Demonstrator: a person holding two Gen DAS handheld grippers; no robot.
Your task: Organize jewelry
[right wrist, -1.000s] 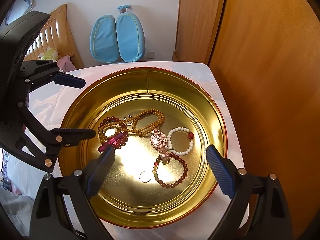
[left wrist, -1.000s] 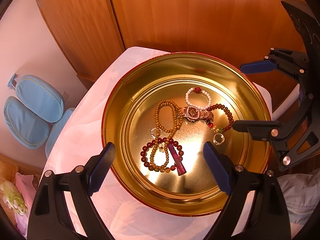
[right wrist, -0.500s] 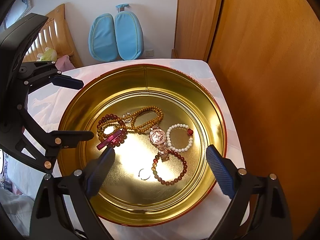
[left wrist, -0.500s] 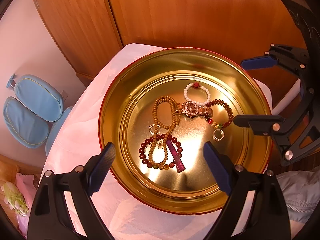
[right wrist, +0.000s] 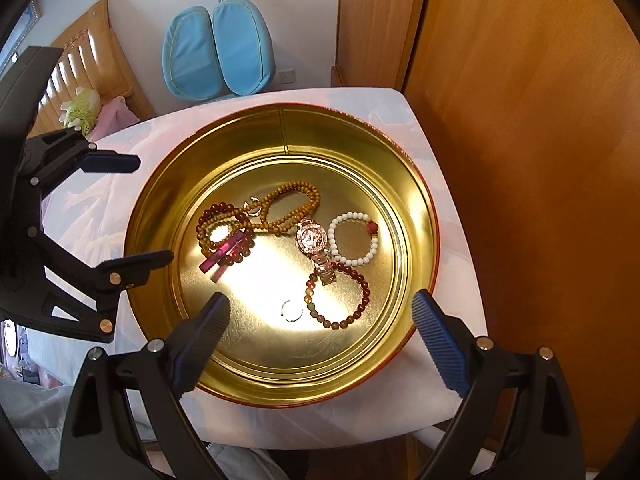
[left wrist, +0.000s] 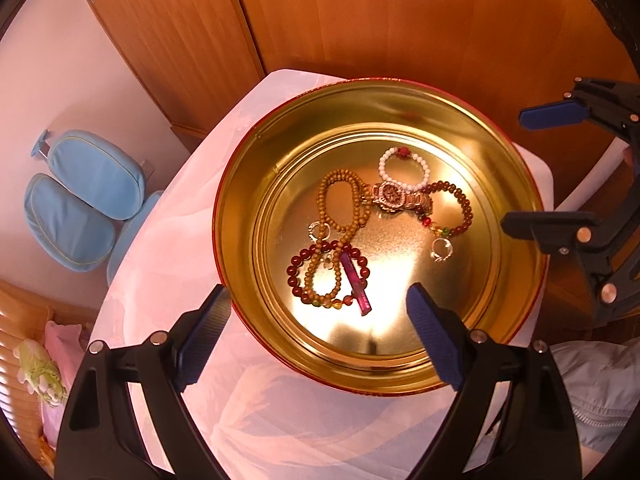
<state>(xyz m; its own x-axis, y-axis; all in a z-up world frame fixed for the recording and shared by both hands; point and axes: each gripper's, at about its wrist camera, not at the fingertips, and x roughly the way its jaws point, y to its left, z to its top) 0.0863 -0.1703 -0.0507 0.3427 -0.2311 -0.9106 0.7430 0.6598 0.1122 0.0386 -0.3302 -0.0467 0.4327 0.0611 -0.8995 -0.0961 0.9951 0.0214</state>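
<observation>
A round gold tin tray [left wrist: 240, 216] [right wrist: 420, 216] sits on a small white table. In it lie a long tan bead strand [left wrist: 340, 208] [right wrist: 292, 210], a dark red bead bracelet [left wrist: 298, 264] with a purple crystal bar [left wrist: 356, 288] [right wrist: 222, 254], a rose-gold watch [left wrist: 394, 196] [right wrist: 314, 240], a white bead bracelet [left wrist: 404, 168] [right wrist: 354, 238], a brown bead bracelet [left wrist: 460, 208] [right wrist: 348, 296] and two small rings [left wrist: 440, 248] [right wrist: 290, 310]. My left gripper [left wrist: 318, 332] is open and empty above the tray's near rim. My right gripper [right wrist: 320, 336] is open and empty above its side of the tray.
Wooden wardrobe panels [left wrist: 360, 20] [right wrist: 520, 120] stand close behind and beside the table [left wrist: 168, 264] [right wrist: 452, 240]. Blue cushions [left wrist: 80, 200] [right wrist: 218, 52] rest against the white wall. A wooden bed frame with a plush toy [right wrist: 80, 108] is further off. Grey cloth [left wrist: 600, 392] lies below.
Both grippers have drawn back and up a little, so the tray looks smaller and farther. Both stay open. The jewelry has not moved.
</observation>
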